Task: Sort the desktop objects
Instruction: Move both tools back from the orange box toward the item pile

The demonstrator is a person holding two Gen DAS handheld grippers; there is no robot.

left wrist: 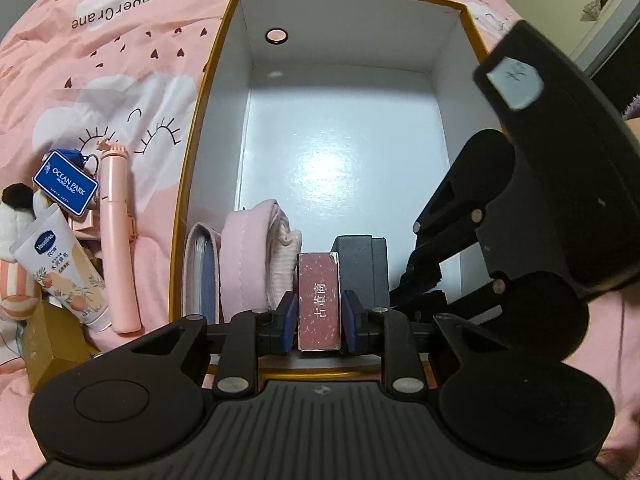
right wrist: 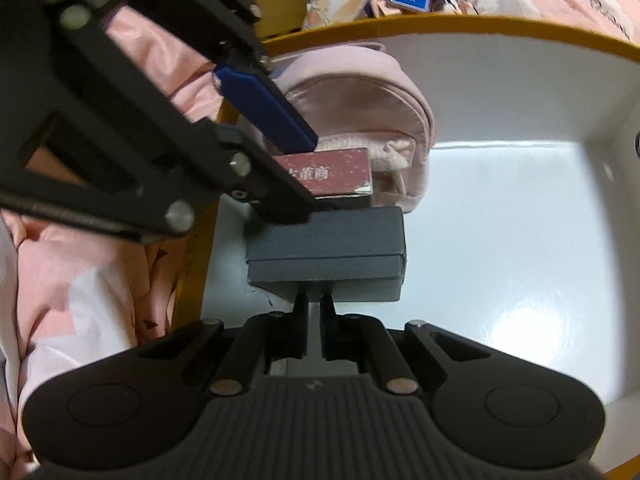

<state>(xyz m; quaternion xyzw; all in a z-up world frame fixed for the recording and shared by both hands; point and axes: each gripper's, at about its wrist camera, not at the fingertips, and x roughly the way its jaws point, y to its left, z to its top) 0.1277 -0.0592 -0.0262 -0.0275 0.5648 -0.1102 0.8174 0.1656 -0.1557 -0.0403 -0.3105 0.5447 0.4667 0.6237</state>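
Left gripper point(left wrist: 320, 316) clamps the red box point(left wrist: 319, 300) upright between its pads, slotting it into the white storage box point(left wrist: 448, 16) beside the grey box point(right wrist: 326, 248), which the pinched-shut, empty right gripper point(right wrist: 314, 308) steadies.

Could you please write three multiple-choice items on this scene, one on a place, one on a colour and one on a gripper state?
1. Where does the dark grey box lie?
A. On the pink bedding
B. Inside the white box, beside the red box
C. On top of the pink pouch

2. What colour is the white box's outer rim?
A. Golden yellow
B. Green
C. Black

3. How is the left gripper placed?
A. Wide open over bedding
B. Shut on the tube
C. Fingers on both sides of the red box

Answers: 1 B, it lies on the box floor, next to the red box. 2 A, a yellow edge frames the white walls. 3 C, blue pads flank the red box.
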